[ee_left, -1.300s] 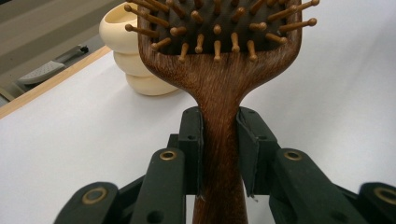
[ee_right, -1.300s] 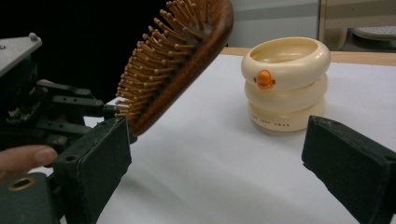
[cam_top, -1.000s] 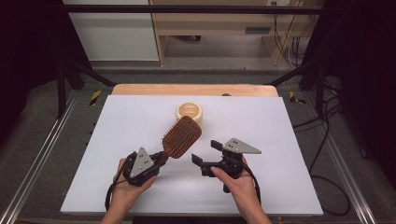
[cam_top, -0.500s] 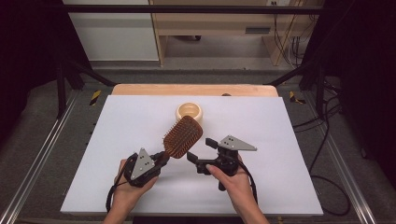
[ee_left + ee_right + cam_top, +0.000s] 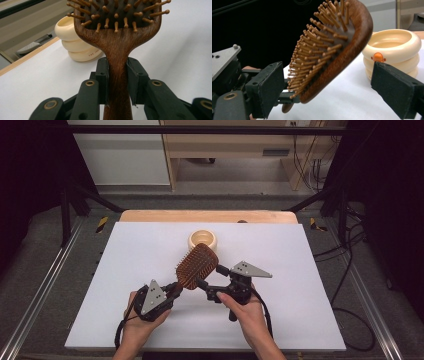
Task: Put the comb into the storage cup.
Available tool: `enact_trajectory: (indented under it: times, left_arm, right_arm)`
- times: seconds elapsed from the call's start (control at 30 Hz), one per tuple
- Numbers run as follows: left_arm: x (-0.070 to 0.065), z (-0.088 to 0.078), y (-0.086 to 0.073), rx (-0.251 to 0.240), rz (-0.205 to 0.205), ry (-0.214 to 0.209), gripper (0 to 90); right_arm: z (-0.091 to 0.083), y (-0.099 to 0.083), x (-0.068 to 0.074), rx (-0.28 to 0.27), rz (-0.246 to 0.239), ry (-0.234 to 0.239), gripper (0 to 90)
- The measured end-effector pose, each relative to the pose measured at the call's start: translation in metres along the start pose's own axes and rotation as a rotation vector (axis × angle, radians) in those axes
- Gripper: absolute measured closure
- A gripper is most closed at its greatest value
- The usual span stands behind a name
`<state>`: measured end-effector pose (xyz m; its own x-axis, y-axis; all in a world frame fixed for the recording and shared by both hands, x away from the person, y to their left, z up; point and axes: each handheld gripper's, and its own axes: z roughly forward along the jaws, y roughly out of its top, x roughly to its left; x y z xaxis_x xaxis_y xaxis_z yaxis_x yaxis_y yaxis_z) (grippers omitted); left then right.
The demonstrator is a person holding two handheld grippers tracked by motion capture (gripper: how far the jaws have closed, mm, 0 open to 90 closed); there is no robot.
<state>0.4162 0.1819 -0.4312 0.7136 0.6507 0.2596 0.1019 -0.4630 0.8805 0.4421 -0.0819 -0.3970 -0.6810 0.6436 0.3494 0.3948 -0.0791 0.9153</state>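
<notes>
My left tongs (image 5: 175, 289) are closed on the narrow handle of the wooden paddle hairbrush (image 5: 196, 265), which stands lifted above the worktop (image 5: 310, 270), and my right tongs (image 5: 209, 285) are wide open around its head. The wood looks stiff, light and rather smooth, so I think it may slip or turn. I judge the solid rim of the head a better place to take than the thin bristle pins (image 5: 317, 47).

Both forearms come in from the near edge, hands low over the table. The left gripper (image 5: 175, 289) points up and away to the right, its jaws clamped on a handle – pads (image 5: 103, 75) pressing both sides. The right gripper (image 5: 209, 282) points left toward it, jaws wide apart – pads (image 5: 268, 87) touching nothing.
</notes>
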Motion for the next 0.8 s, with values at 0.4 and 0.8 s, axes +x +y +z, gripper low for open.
enact_trajectory:
  times: [0.4, 0.8]
  left_arm:
    - [-0.0037, 0.0005, 0.0016, -0.013, 0.011, -0.008, 72.4]
    - [-0.0068, 0.0005, 0.0030, -0.018, 0.025, -0.010, 72.4]
  right_arm:
    - [0.0047, 0.0053, -0.0023, -0.015, 0.045, 0.005, 16.1]
    - [0.0077, 0.0094, -0.0014, -0.024, 0.074, 0.021, 21.1]
